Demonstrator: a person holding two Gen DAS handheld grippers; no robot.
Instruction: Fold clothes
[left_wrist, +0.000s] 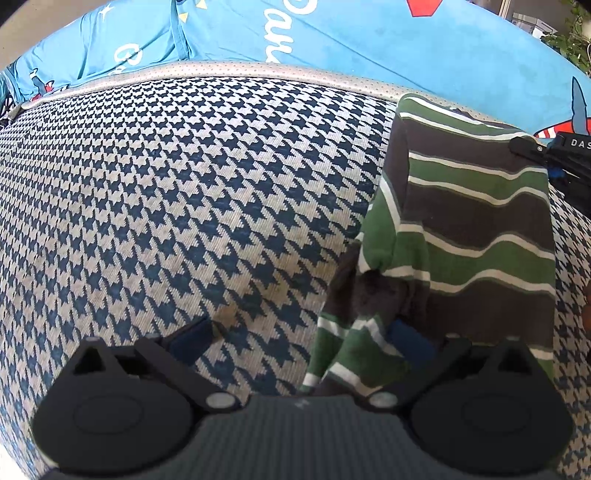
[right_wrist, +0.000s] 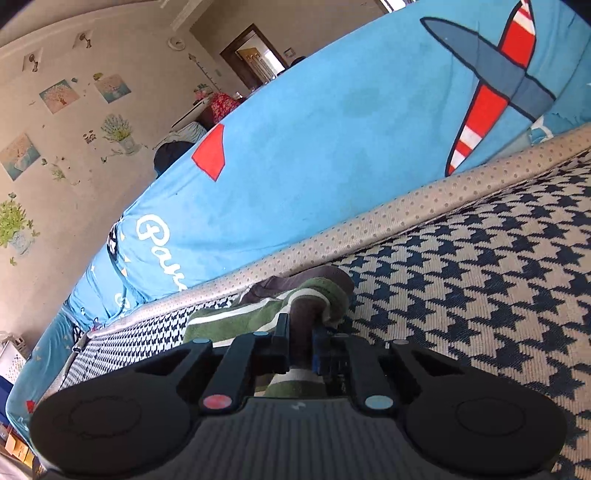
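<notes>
My right tongs (right_wrist: 301, 332) are pinching a bunched corner of the striped shirt (left_wrist: 476, 221), and my left tongs (left_wrist: 299, 341) stand spread, one finger (left_wrist: 408, 338) tucked under the shirt's near edge. The shirt lies half folded on the houndstooth mat (left_wrist: 184, 206), just ahead and right of the left tongs. I judge it light, soft and floppy, so it should drag and sag; hems and corners are the best holds. Open mat lies left; the mat's dotted border (left_wrist: 229, 69) and a blue cushion (right_wrist: 314, 147) close the far side.

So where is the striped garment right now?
The striped garment lies on the houndstooth cover at the right of the left wrist view, its far corner pinched in the right claw.
</notes>
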